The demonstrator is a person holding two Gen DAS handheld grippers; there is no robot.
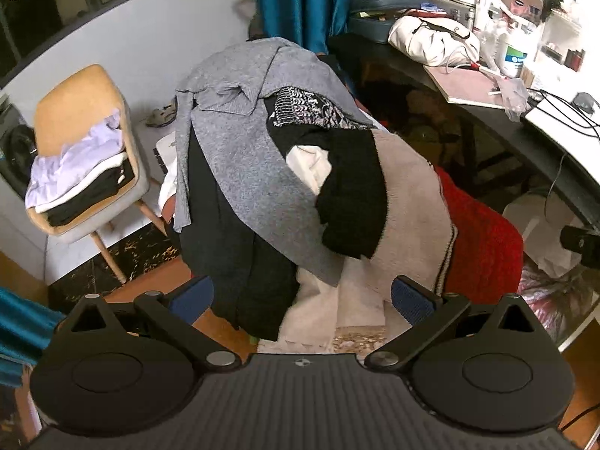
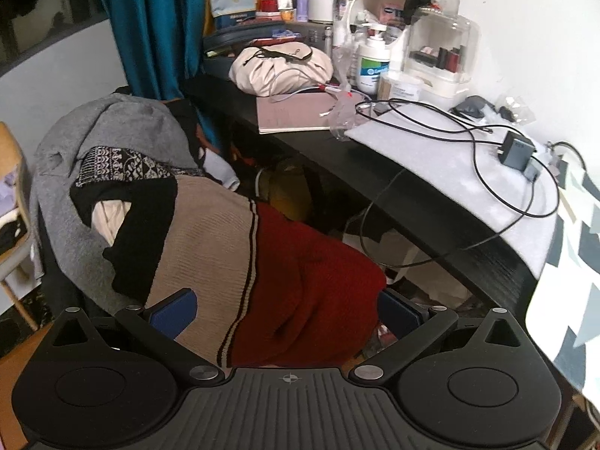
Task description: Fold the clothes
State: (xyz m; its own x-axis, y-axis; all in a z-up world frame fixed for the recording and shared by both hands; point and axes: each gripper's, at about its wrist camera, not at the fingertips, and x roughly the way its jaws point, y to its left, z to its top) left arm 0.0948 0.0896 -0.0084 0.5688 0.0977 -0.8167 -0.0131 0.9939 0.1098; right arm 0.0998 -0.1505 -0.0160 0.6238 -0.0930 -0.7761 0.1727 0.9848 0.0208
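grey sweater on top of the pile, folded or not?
Not folded. The grey sweater lies spread and rumpled, draped over the clothes heap with one edge hanging down its side. Both grippers are open, touching nothing.

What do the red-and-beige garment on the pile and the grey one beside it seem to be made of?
Red-and-beige sweater: knitted yarn, likely wool or acrylic; ribbed rows show, matte. Grey garment: soft, felted-looking knit or fleece, with a fine heathered, fuzzy surface and no sheen; the exact fibre cannot be told.

light: soft, even, indoor | glare: white counter [image 2: 450, 172] washing out slightly | shadows: darkening under counter | distortion: fisheye bending edges, corners vignetting black | blur: mild, softening clothes [image 1: 262, 172]
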